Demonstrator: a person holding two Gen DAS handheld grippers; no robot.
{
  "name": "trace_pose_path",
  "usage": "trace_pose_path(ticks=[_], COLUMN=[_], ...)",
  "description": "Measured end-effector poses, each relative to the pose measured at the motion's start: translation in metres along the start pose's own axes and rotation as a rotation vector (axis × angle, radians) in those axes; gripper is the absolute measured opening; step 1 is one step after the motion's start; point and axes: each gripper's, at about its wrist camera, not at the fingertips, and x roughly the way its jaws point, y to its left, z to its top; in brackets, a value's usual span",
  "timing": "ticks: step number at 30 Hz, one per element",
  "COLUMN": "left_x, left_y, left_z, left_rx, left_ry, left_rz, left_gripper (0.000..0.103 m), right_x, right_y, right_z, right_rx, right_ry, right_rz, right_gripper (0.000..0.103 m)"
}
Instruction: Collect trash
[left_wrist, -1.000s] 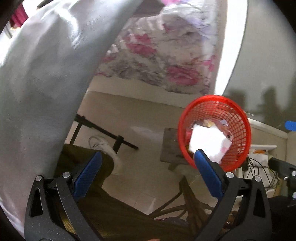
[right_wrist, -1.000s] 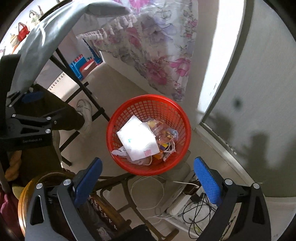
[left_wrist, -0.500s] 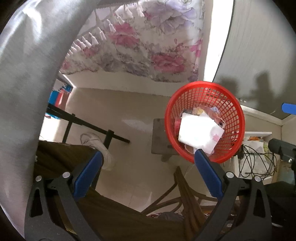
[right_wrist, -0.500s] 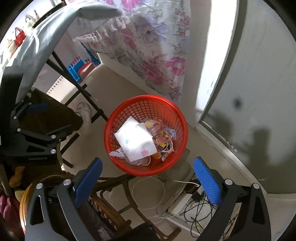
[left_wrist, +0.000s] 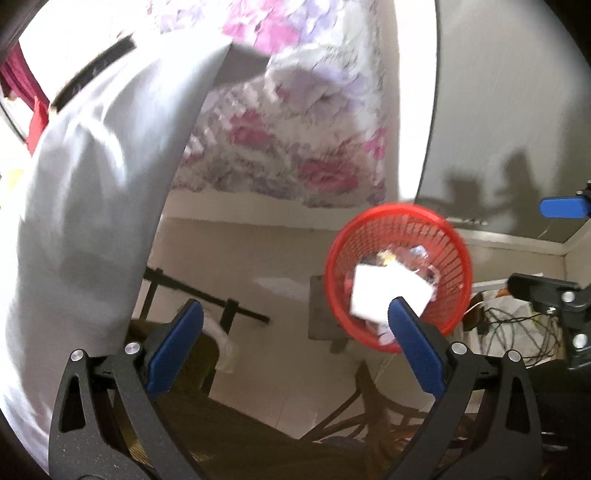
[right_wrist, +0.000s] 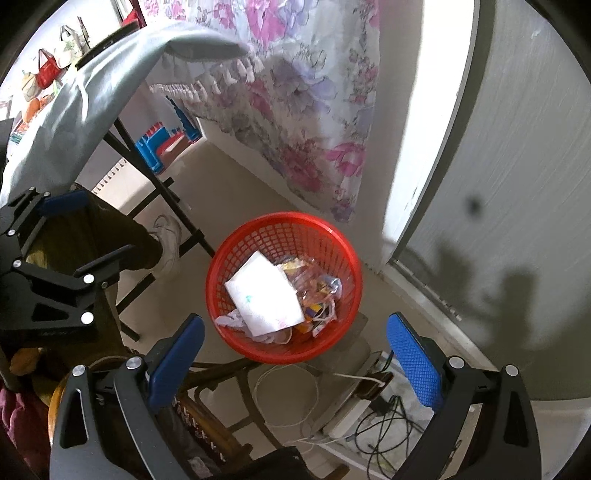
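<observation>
Grey cloth (right_wrist: 92, 96): draped over a black-legged frame, seen at upper left of the right wrist view.
Floral curtain (right_wrist: 295, 110): hung at upper centre.
Red basket (right_wrist: 283, 286): placed on the floor at frame centre.
White paper (right_wrist: 264, 293): laid inside the basket, over coloured wrappers (right_wrist: 314, 284).
Right gripper (right_wrist: 295, 354): jaws spread apart, nothing held.
Left gripper (left_wrist: 293, 345): jaws likewise apart, empty.

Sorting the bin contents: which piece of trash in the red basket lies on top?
The flat white paper packet, largest piece in the red basket; the crumpled colourful wrappers sit beside it.
</observation>
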Motion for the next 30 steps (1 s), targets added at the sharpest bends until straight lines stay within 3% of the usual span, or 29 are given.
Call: trace_pose_path(ticks=[9,14,30], left_x=[-0.014,-0.017,-0.013], left_y=[-0.025,-0.034,-0.031], left_z=[0.027,0.025,0.023], left_rx=[0.002,0.005,-0.009], left_ry=[-0.025,-0.032,-0.017], left_rz=[-0.128,-0.129,-0.131], left_gripper=[0.096,0.096,0.096], right_x=[-0.019,-0.02,-0.01], right_y=[-0.036,-0.05,-0.039], right_z=[0.009,0.011,0.007], right_rx=[0.058,0.103,0.093], right_ry=[-0.042,-0.053,-0.026], right_rz=[-0.054,-0.041,-0.01], right_gripper=[0.097,0.097,0.097])
